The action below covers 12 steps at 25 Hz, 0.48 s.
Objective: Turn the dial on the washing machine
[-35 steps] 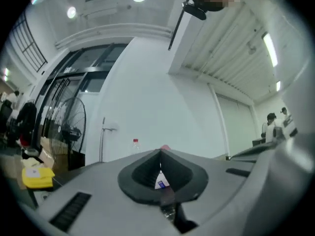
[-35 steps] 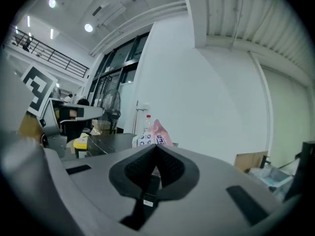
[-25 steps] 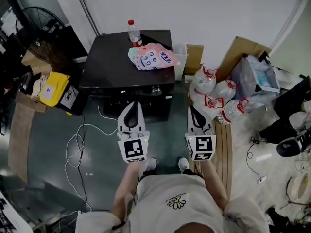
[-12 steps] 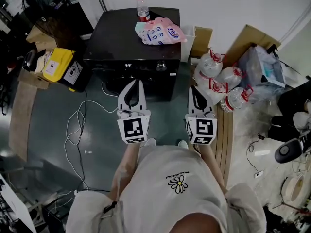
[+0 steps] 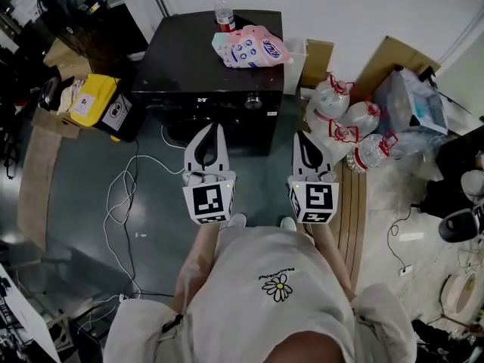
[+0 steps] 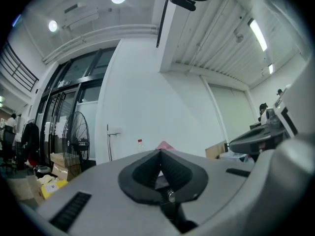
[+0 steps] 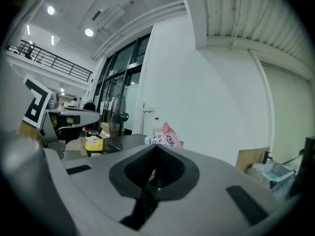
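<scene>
Open floor up to the washing machine front — white cables left, bagged bottles right

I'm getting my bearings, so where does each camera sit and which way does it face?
Head view: on the person's head, looking steeply down at the washing machine; shows torso, arms, left tool and right tool.
Left gripper view: on the left tool, looking along its shut jaws toward the white wall; right tool at right.
Right gripper view: on the right tool, facing likewise; left tool at left.
Shared: all show the pink bag and bottle on the machine.
</scene>
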Available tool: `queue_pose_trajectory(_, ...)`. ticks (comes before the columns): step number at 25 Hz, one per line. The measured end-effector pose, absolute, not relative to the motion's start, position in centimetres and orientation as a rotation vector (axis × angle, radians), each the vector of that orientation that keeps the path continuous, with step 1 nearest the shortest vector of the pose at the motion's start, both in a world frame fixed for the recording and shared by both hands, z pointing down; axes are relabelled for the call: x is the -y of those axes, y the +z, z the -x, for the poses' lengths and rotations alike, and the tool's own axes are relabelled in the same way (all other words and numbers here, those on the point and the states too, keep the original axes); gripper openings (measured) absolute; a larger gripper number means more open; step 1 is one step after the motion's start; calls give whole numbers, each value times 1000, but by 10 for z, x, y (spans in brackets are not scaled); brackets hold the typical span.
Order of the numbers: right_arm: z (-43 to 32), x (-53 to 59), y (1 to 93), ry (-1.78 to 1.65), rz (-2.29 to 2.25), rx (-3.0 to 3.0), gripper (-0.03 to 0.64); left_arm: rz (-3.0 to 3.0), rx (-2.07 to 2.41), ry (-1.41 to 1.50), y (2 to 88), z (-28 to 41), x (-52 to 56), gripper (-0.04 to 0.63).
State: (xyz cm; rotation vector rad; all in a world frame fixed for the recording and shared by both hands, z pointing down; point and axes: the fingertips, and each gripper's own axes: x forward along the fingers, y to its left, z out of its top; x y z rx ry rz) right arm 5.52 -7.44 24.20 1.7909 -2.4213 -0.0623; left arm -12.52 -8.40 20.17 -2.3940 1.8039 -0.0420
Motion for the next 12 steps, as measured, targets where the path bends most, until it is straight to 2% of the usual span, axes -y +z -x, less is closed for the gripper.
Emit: queue_pose_trajectory(12,-56,72,250,-55,-1780,2401,3,2409,-1794,-22,202,123,84,0)
